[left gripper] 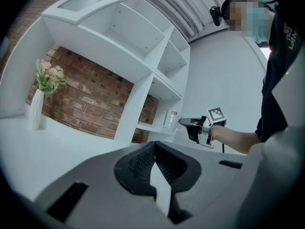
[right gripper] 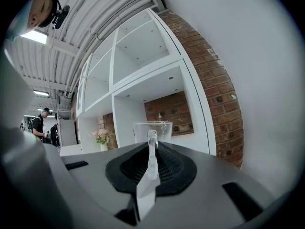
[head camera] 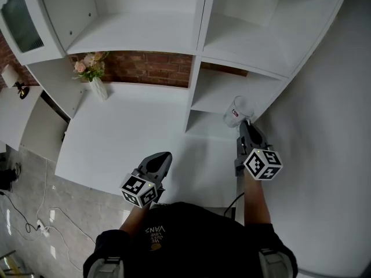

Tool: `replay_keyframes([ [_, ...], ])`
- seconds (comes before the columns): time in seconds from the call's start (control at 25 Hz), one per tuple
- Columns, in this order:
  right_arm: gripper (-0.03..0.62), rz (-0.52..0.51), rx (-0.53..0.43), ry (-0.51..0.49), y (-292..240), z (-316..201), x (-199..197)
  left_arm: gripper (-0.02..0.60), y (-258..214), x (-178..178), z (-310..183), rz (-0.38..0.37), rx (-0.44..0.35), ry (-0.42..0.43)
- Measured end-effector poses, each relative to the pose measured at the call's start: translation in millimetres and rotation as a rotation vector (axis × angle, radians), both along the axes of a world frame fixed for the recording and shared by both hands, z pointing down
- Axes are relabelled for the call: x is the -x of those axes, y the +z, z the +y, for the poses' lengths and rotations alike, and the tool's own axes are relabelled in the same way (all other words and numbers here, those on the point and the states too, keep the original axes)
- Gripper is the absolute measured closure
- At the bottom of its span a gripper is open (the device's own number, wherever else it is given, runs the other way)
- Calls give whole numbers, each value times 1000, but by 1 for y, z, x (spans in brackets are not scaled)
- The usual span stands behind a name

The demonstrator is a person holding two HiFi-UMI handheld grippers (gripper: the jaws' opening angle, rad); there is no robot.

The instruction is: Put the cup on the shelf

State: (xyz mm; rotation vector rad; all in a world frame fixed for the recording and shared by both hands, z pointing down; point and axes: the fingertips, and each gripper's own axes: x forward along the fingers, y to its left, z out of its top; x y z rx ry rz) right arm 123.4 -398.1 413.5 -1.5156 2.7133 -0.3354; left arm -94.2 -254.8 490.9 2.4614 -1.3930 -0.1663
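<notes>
Right of centre, head view: right gripper (head camera: 244,123) clamped on handle of clear cup (head camera: 237,112), cup at front of white shelf (head camera: 211,92) lower compartment. Lower centre-left: left gripper (head camera: 164,156) jaws together, empty.

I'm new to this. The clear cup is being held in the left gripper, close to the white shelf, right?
Not quite. The right gripper holds the clear cup. The right gripper view shows its jaws shut on the cup's handle. The left gripper is shut on nothing, over the counter. The cup is indeed close to the white shelf.
</notes>
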Motion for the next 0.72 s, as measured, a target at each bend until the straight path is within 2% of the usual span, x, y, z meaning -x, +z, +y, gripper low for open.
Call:
replay_keyframes([
  [0.28,566,19,1,14,2,-16,4,574,5,9,-6,13,3,-21],
  [0.72,566,149,-19,32,4,-44,9,574,7,5,-17,27,9,-13],
])
